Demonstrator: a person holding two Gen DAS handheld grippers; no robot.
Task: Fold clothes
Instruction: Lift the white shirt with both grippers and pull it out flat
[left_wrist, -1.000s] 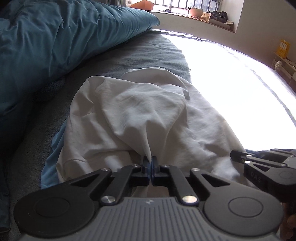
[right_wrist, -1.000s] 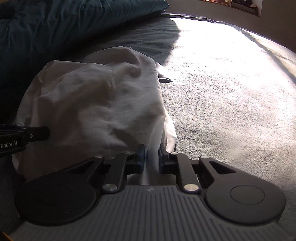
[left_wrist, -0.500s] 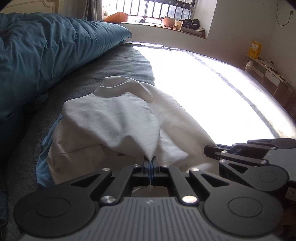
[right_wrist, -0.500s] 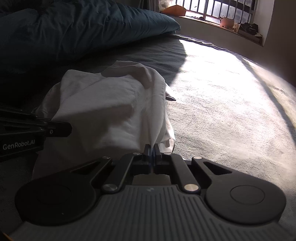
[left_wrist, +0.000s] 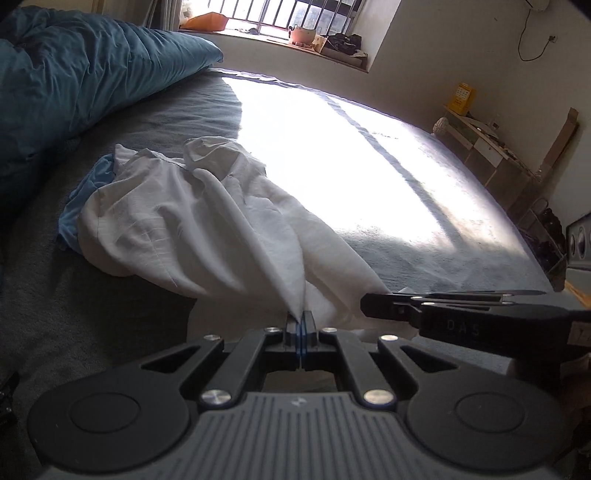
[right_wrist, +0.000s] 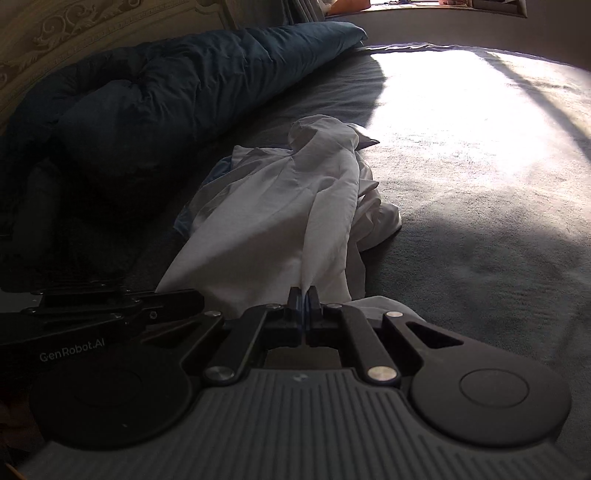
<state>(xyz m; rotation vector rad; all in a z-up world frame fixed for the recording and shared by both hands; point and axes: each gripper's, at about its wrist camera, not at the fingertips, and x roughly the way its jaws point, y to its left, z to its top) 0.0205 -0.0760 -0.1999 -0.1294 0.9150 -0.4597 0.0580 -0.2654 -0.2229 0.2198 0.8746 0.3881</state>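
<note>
Left gripper (left_wrist: 302, 320) pinching white garment (left_wrist: 192, 229), teal duvet (left_wrist: 74, 74) beside.

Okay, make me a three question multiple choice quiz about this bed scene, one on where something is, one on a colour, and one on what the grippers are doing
1. Where does the light blue cloth lie?
A. Under the far left edge of the white garment
B. On the windowsill
C. Draped over the duvet

2. What colour is the bunched duvet along the left of the bed?
A. Red
B. Teal blue
C. Yellow

3. How do the left gripper and right gripper stand?
A. Both wide open
B. One open, one shut
C. Both shut on the white garment

Answers:
1 A, blue pokes out beneath the white fabric there.
2 B, it reads teal in the left wrist view.
3 C, each pair of pads pinches a point of white fabric.
</note>
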